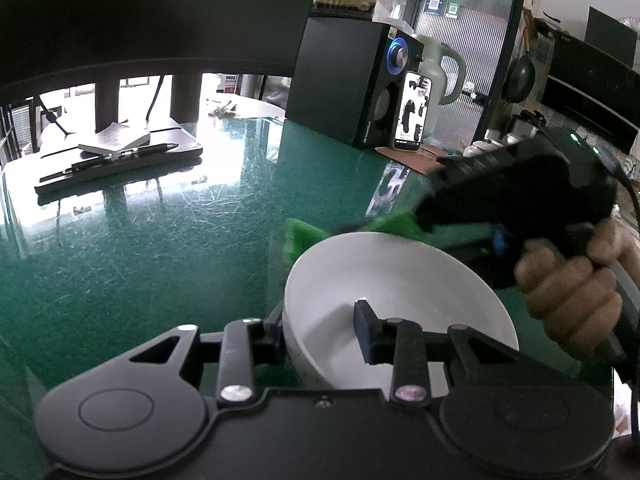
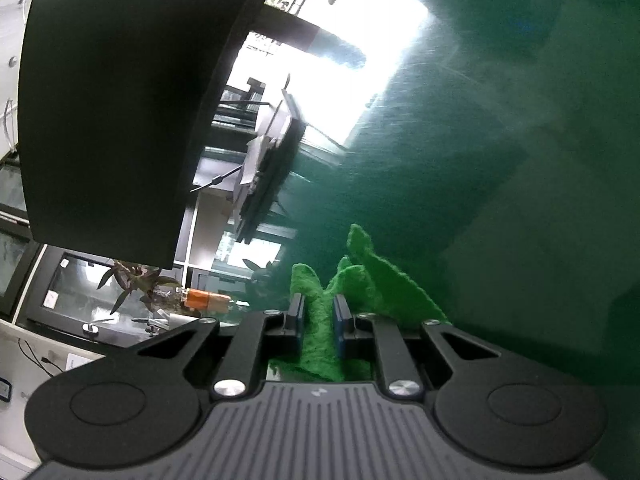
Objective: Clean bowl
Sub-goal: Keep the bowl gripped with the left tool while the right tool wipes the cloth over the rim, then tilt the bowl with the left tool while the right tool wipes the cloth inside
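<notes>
Pinching the round white ceramic bowl [image 1: 384, 280] by its near rim, tilted above the scratched green desk [image 1: 160, 240], the left gripper [image 1: 320, 336] risked losing it if the right gripper [image 2: 316, 320], clenched on the fuzzy green cloth [image 2: 360, 276], scrubbed hard.

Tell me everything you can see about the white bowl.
The white bowl is round, smooth and glossy, like ceramic or plastic, and looks empty inside. It is tilted over the green table, its opening facing the far right. The left gripper is shut on its near rim, one finger inside and one outside. A green cloth, held by the right gripper, sits at its far rim.
</notes>
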`<state>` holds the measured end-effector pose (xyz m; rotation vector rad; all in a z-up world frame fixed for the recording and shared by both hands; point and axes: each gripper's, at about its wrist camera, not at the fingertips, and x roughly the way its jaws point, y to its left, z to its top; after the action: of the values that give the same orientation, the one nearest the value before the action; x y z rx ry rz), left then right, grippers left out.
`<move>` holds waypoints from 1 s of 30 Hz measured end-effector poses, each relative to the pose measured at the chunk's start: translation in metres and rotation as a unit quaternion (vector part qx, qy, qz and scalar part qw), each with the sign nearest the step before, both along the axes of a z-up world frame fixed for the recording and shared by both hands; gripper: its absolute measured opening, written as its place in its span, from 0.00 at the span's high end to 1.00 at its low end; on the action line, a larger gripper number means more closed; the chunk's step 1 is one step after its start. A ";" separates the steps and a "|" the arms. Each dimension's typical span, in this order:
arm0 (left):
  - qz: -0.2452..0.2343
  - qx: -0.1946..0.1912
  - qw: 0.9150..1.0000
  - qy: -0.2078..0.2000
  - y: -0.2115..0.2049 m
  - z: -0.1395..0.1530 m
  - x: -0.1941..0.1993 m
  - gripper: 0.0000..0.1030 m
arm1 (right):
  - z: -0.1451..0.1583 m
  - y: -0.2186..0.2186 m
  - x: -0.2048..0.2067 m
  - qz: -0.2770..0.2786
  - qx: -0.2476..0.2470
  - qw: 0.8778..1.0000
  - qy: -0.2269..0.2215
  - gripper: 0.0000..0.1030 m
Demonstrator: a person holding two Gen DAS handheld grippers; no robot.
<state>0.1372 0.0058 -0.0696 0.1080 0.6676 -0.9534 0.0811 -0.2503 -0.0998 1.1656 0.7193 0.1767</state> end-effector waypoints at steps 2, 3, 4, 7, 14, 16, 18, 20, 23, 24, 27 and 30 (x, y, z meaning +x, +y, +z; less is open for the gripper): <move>-0.001 -0.001 1.000 0.001 0.000 0.000 0.000 0.67 | 0.002 0.003 0.005 0.006 -0.001 1.000 -0.004 0.85; -0.001 -0.001 1.000 0.002 0.000 0.000 0.000 0.67 | 0.003 0.007 0.010 0.013 -0.001 1.000 -0.008 0.85; -0.001 -0.001 1.000 0.002 0.000 0.000 0.000 0.67 | 0.004 0.009 0.012 0.018 0.000 1.000 -0.011 0.84; -0.007 -0.002 1.000 0.002 0.000 0.000 0.000 0.65 | 0.005 0.010 0.010 0.022 0.000 1.000 -0.015 0.84; -0.013 -0.003 1.000 0.001 -0.001 0.000 -0.002 0.65 | 0.004 -0.005 -0.015 0.003 0.008 1.000 -0.011 0.84; -0.014 0.000 1.000 -0.002 -0.002 0.000 -0.003 0.67 | 0.001 -0.009 -0.020 -0.002 0.008 1.000 -0.004 0.84; -0.014 0.001 1.000 -0.002 -0.002 0.000 -0.003 0.67 | -0.002 -0.012 -0.023 -0.006 0.010 1.000 0.004 0.83; -0.015 0.001 1.000 -0.002 -0.002 0.000 -0.003 0.67 | -0.004 -0.012 -0.017 -0.004 0.014 1.000 0.009 0.84; -0.015 0.000 1.000 0.000 -0.002 -0.001 -0.003 0.67 | -0.002 -0.001 0.000 0.008 0.008 1.000 0.004 0.84; -0.015 0.000 1.000 0.000 -0.002 -0.001 -0.002 0.67 | 0.000 0.003 0.006 0.015 0.007 1.000 0.001 0.84; -0.008 0.000 1.000 0.000 0.000 -0.001 -0.001 0.66 | 0.006 0.018 0.020 0.037 -0.008 0.999 -0.008 0.83; -0.009 -0.002 1.000 0.003 0.000 -0.001 0.000 0.66 | 0.008 0.018 0.019 0.040 -0.015 0.999 -0.008 0.83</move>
<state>0.1369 0.0061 -0.0704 0.1070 0.6708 -0.9725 0.1005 -0.2321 -0.0922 1.1057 0.7537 0.2414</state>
